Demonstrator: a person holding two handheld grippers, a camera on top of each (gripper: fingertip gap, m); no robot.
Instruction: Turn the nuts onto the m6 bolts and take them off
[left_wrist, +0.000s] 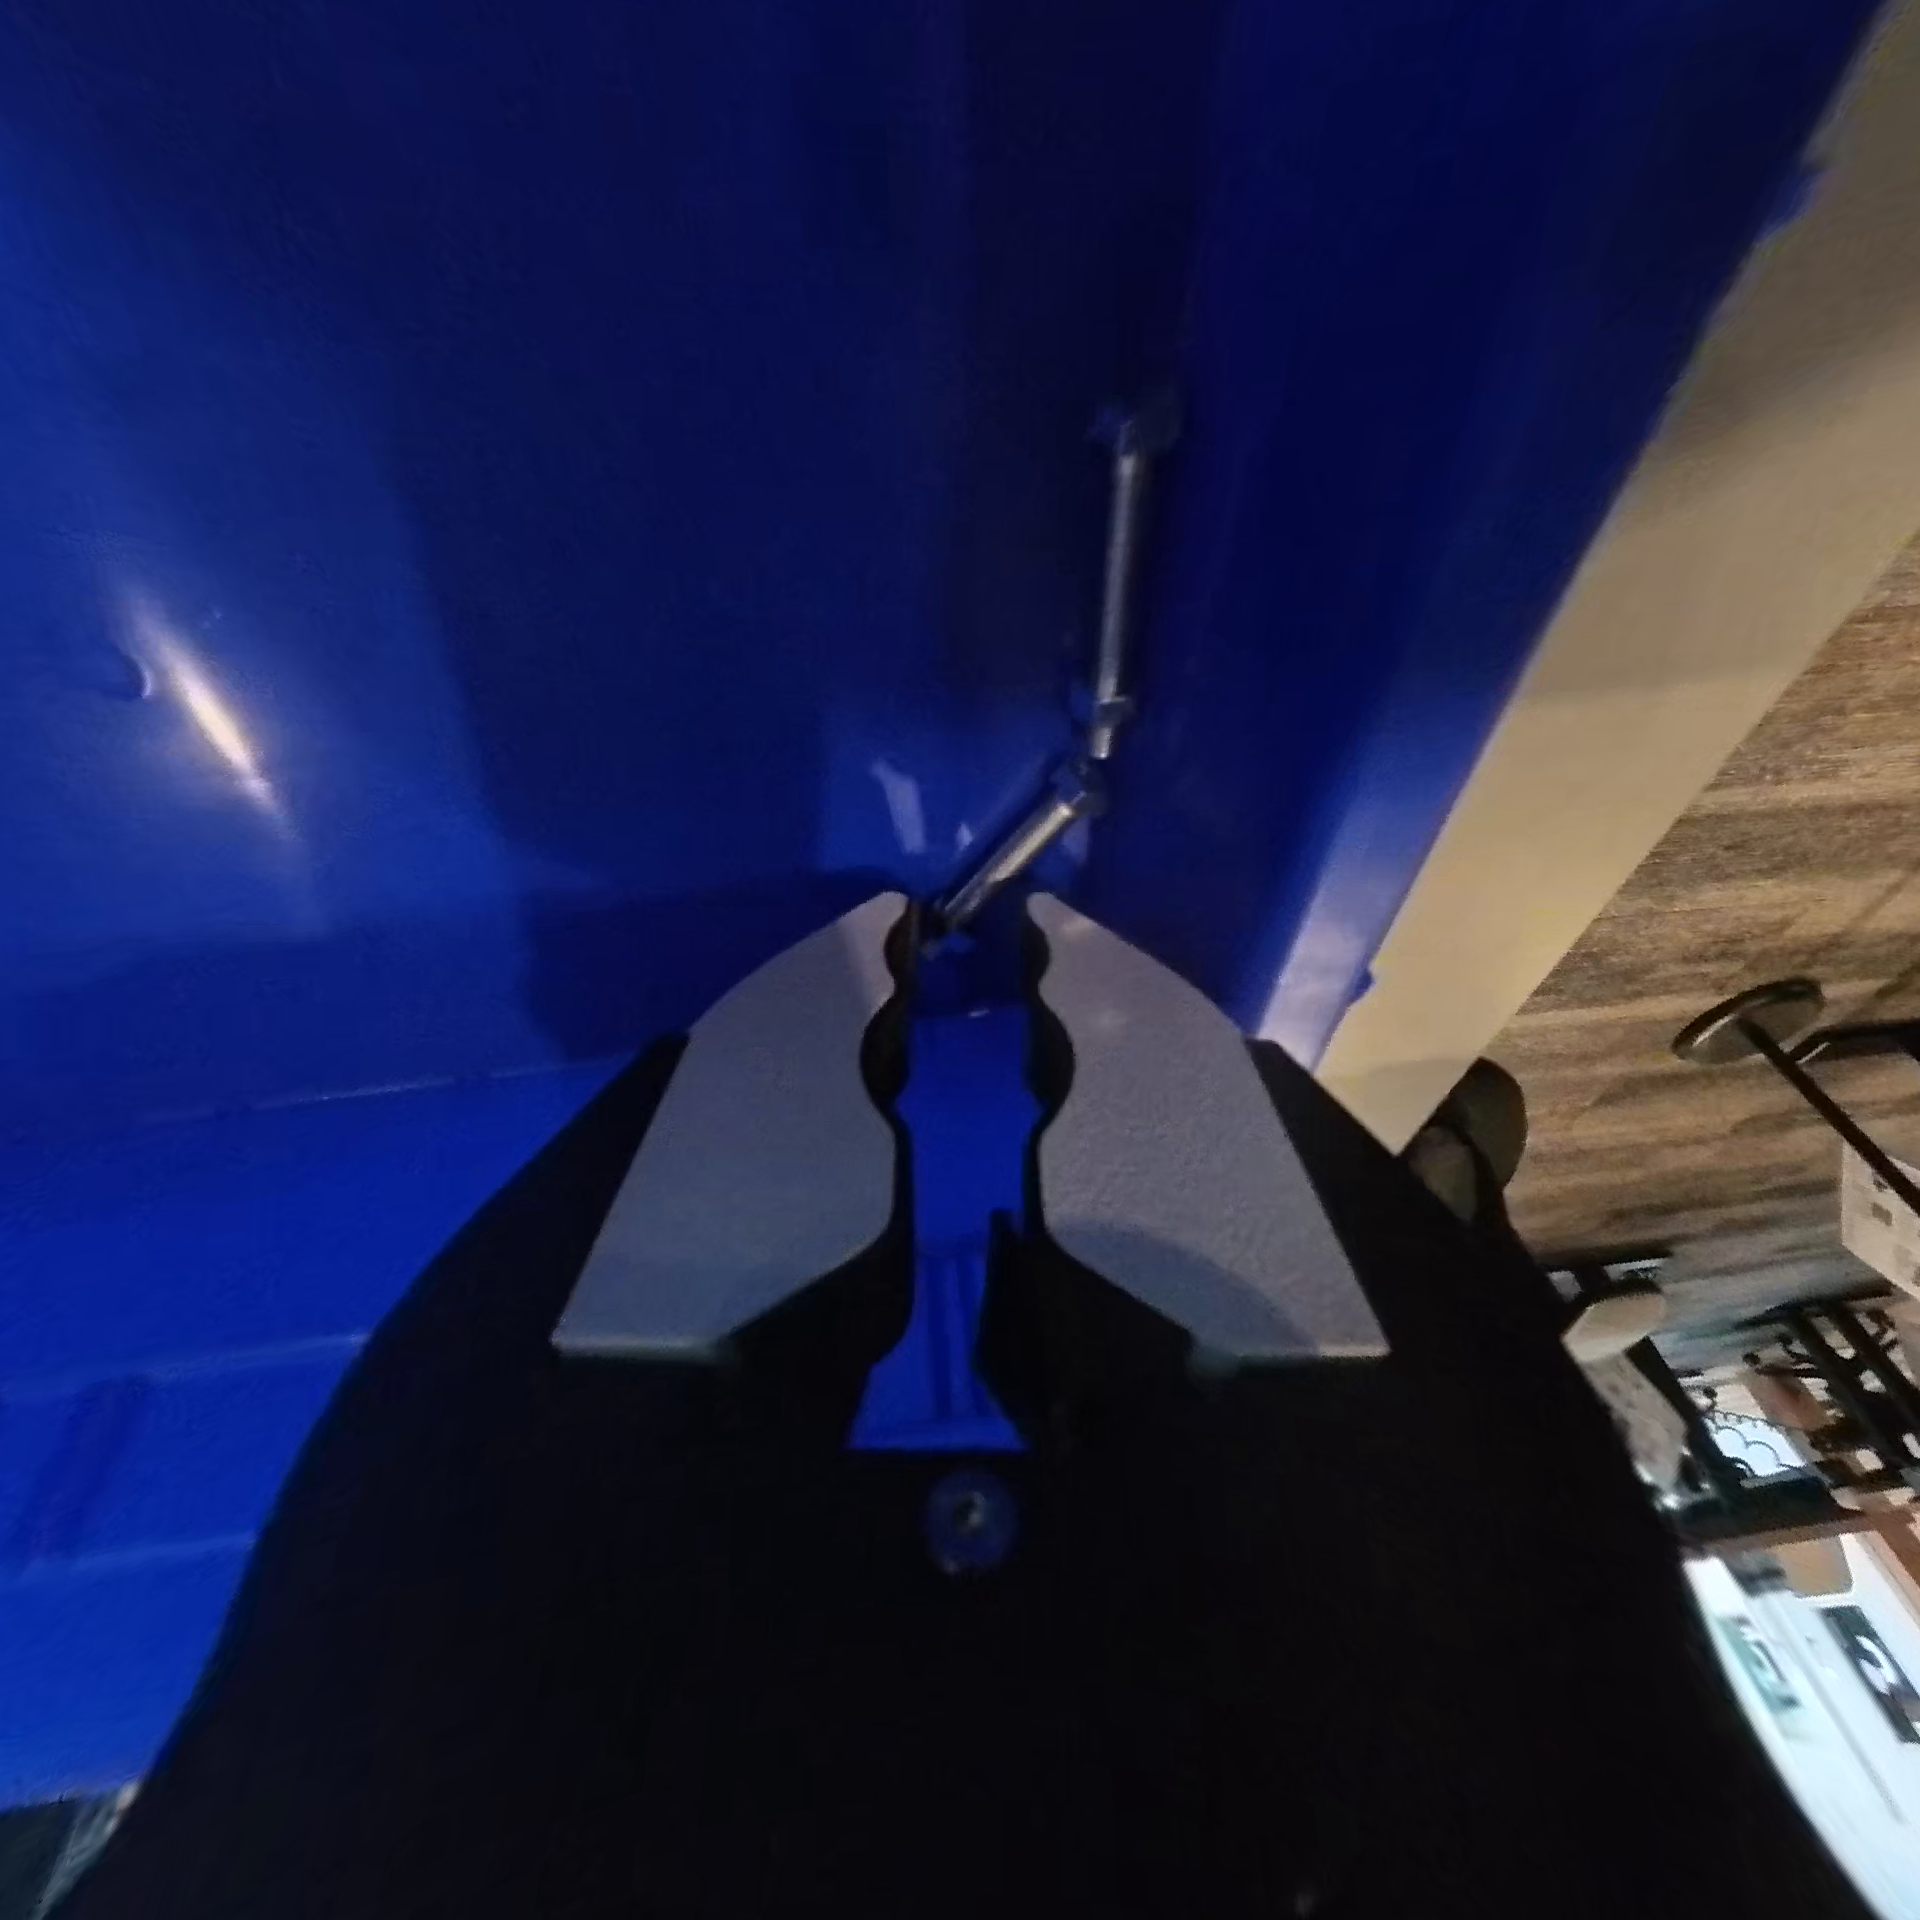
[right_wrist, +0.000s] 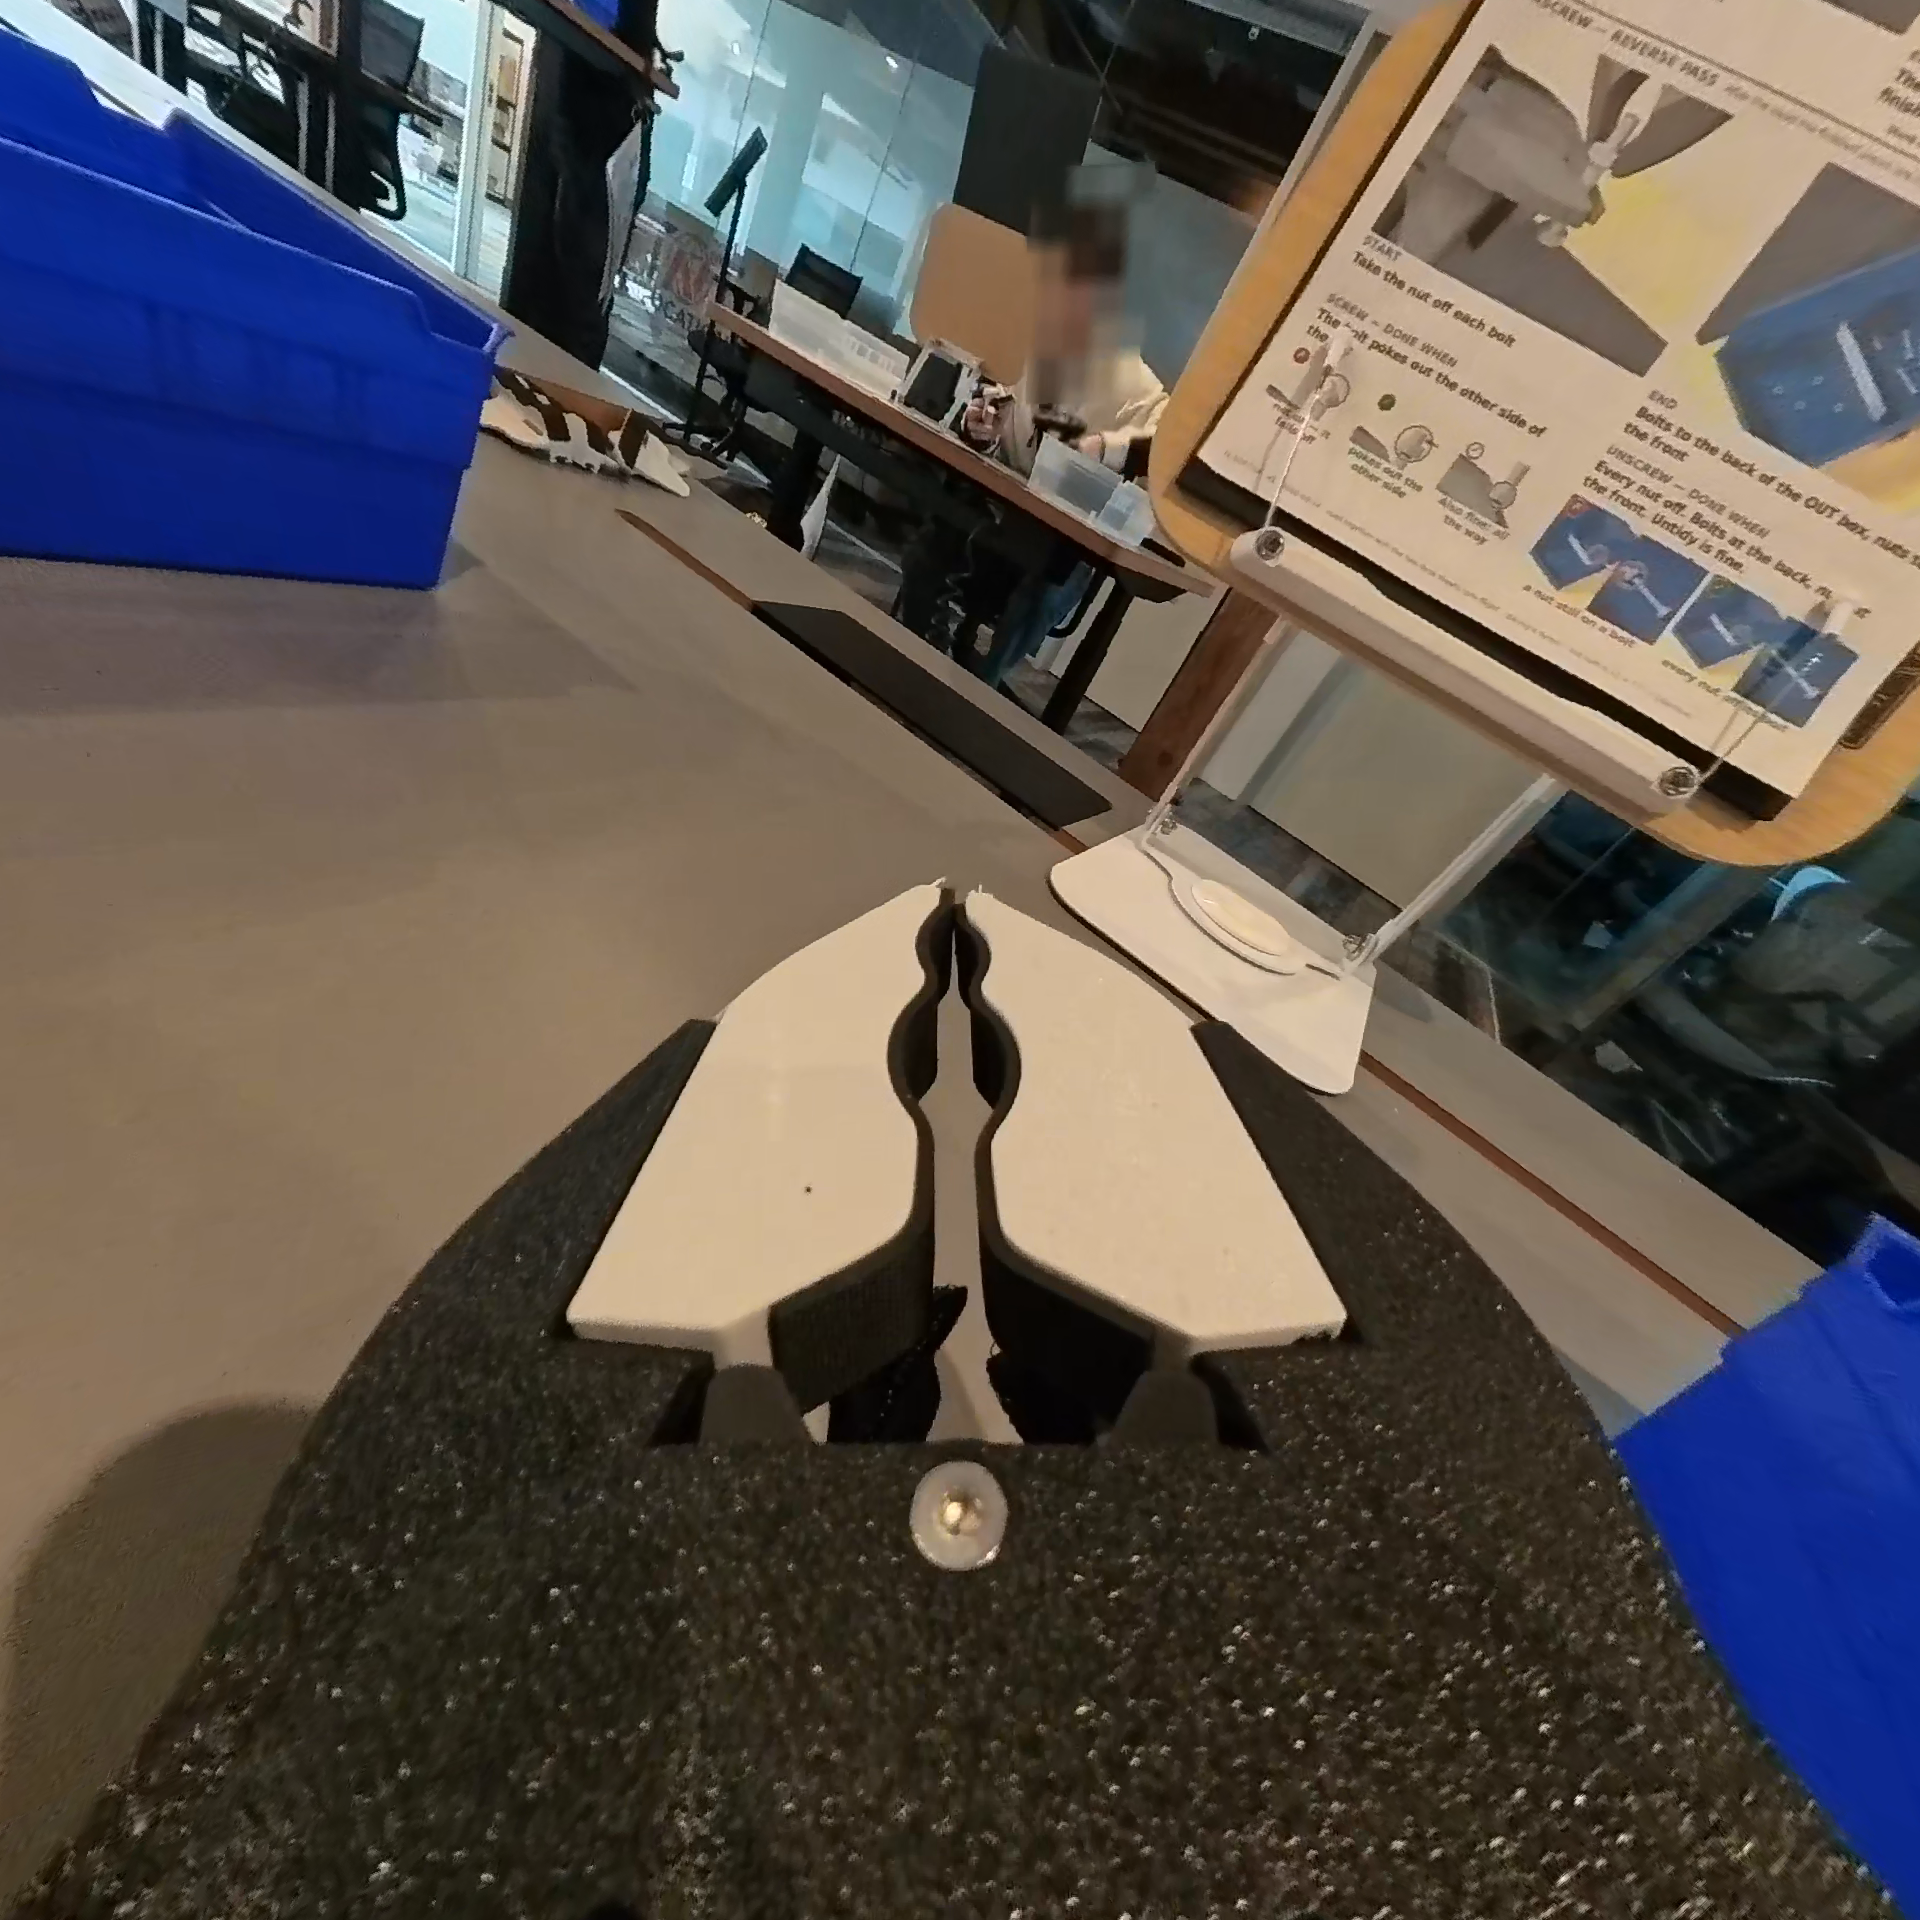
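My left gripper (left_wrist: 971, 914) is inside a blue bin (left_wrist: 520, 520), and its jaws stand a little apart. The near end of a silver bolt (left_wrist: 1023, 847) lies between the fingertips, close to the left one; I cannot tell whether they touch it. A second bolt (left_wrist: 1120, 582) lies farther on along the bin's corner, meeting the first end to end. I cannot make out any nuts. My right gripper (right_wrist: 958, 894) is shut and empty above the grey table (right_wrist: 416, 831).
A blue bin (right_wrist: 208, 416) stands at the far left of the table, and the corner of another blue bin (right_wrist: 1787, 1507) shows at the lower right. An instruction sheet on a stand (right_wrist: 1558, 364) with a white base (right_wrist: 1226, 956) stands ahead on the right. A person (right_wrist: 1081, 395) sits at a farther table. The tips of one gripper are about 45 cm away from the tips of the other.
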